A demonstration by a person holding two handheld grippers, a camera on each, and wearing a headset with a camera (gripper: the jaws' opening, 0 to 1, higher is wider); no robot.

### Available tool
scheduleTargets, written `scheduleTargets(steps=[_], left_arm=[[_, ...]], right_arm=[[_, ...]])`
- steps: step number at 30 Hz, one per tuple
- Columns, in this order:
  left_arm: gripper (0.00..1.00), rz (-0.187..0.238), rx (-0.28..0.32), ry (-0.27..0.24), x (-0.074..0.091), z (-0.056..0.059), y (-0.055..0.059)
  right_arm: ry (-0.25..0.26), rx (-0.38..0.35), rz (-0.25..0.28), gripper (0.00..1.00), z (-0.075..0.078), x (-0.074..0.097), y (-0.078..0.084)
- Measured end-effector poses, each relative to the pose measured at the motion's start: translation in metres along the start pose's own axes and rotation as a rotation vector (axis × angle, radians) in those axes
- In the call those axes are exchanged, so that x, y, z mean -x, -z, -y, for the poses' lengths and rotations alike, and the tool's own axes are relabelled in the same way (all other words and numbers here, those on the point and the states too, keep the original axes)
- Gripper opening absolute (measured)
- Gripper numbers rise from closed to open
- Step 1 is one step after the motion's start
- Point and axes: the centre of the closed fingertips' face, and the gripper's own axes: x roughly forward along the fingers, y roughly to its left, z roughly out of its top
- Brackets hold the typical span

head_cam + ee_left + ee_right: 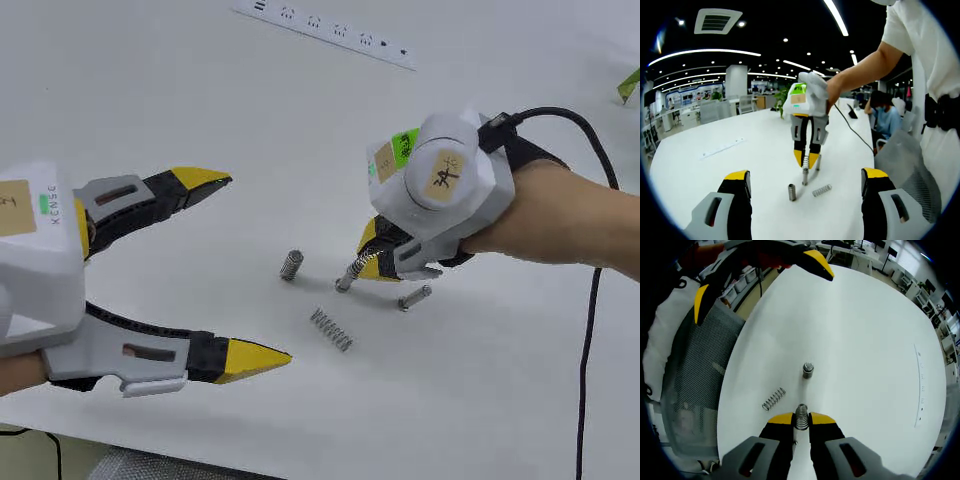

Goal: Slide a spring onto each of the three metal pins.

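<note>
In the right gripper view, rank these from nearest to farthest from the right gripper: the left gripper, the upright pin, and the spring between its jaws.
1. held spring, pinched at the tips of the right gripper.
2. upright pin, standing straight ahead, apart from the jaws.
3. left gripper, open, across the far top of the view.

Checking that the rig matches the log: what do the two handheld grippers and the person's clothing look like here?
Both the left gripper and the right gripper have white-grey housings and black jaws with yellow tips. Each carries a tan sticker and a green mark. A black cable leaves the right one, beside a black wrist strap. The person wears a white short-sleeved shirt.
</note>
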Motion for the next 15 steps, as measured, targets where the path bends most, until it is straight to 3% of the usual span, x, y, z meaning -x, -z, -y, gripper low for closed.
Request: scheduleTargets(steps=[15], left_arm=[[0.92, -0.005, 0.005, 0.003, 0.0, -0.001, 0.002]], right_arm=[[0.029, 0.017, 0.007, 0.12, 0.0, -0.022, 0.002]])
